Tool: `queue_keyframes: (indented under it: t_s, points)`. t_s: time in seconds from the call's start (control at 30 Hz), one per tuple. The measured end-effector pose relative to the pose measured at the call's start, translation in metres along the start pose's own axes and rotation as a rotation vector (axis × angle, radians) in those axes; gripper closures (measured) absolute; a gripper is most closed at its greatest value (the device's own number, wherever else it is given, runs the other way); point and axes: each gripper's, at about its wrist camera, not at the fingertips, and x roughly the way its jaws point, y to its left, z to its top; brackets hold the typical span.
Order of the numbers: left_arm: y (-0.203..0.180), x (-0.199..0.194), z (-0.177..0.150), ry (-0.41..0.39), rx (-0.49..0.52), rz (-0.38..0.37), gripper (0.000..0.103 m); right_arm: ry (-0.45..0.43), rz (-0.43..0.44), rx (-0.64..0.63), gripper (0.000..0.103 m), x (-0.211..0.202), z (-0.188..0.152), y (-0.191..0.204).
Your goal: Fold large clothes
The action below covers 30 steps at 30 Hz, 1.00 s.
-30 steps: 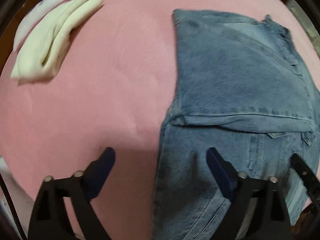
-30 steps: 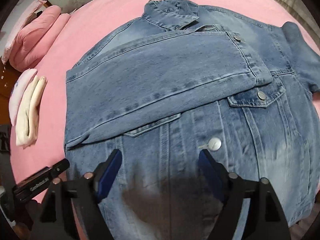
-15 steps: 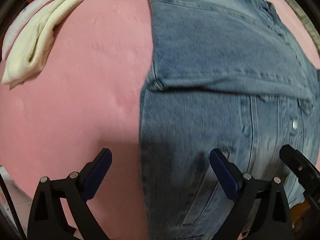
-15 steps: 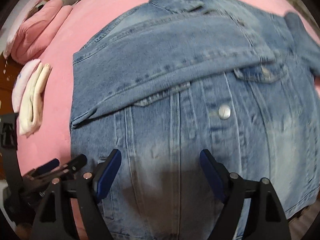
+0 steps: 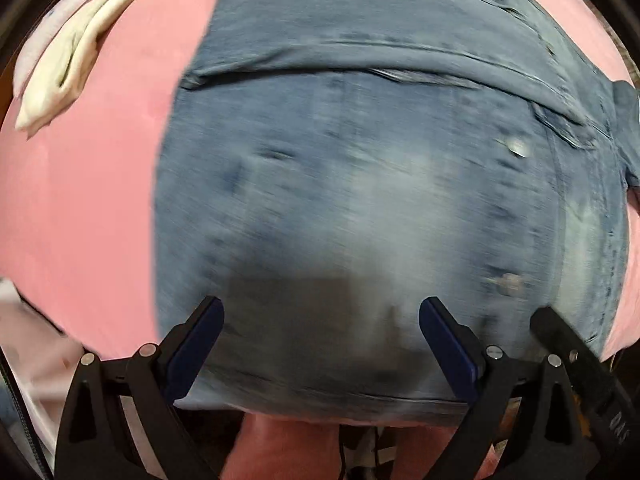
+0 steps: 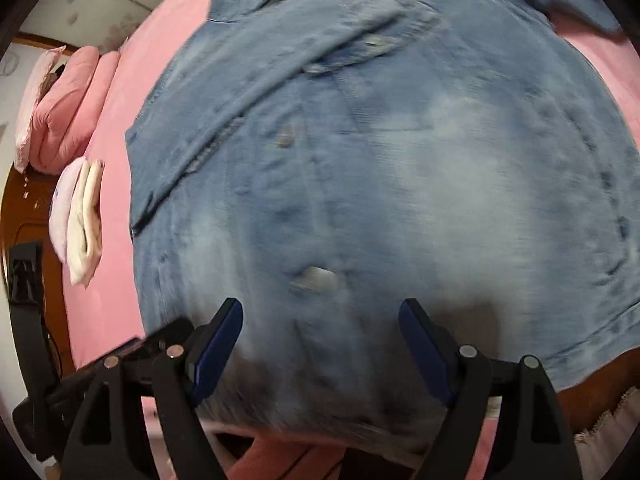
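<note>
We hold both grippers spread over jacket's (image 5: 360,184) near hem, left gripper (image 5: 320,344) beside right gripper (image 6: 320,344), nothing pinched. Jacket flat on bed (image 5: 80,200), sleeve (image 5: 380,40) folded across chest (likely hem fold next). Folded cloth (image 6: 80,216) lies apart.

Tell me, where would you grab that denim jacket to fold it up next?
Probably the bottom hem of the denim jacket, approached from the near edge. The hem lies flat and closest to both grippers, and one sleeve is already folded across the chest. The left gripper and right gripper hang open over it, holding nothing.
</note>
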Motion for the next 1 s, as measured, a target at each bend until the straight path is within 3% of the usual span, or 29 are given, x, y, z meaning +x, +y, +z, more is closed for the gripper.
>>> queue_keyframes:
  t_s: [0.17, 0.47, 0.73, 0.87, 1.0]
  points:
    - [-0.091, -0.006, -0.026, 0.028, 0.008, -0.055, 0.006, -0.044, 0.022, 0.044, 0.022, -0.055, 0.012, -0.081]
    - [-0.268, -0.027, -0.049, 0.01, 0.249, -0.113, 0.006, -0.125, -0.003, 0.242, 0.022, -0.127, 0.038, -0.239]
    - [-0.368, -0.036, -0.058, 0.03, 0.32, -0.139, 0.006, -0.193, -0.004, 0.46, 0.022, -0.155, 0.063, -0.354]
    - [-0.407, -0.03, -0.039, 0.03, 0.336, -0.117, 0.006, -0.266, -0.04, 0.476, 0.022, -0.168, 0.095, -0.397]
    - [-0.438, -0.021, -0.011, 0.041, 0.267, -0.146, 0.006, -0.345, -0.031, 0.49, 0.022, -0.175, 0.129, -0.427]
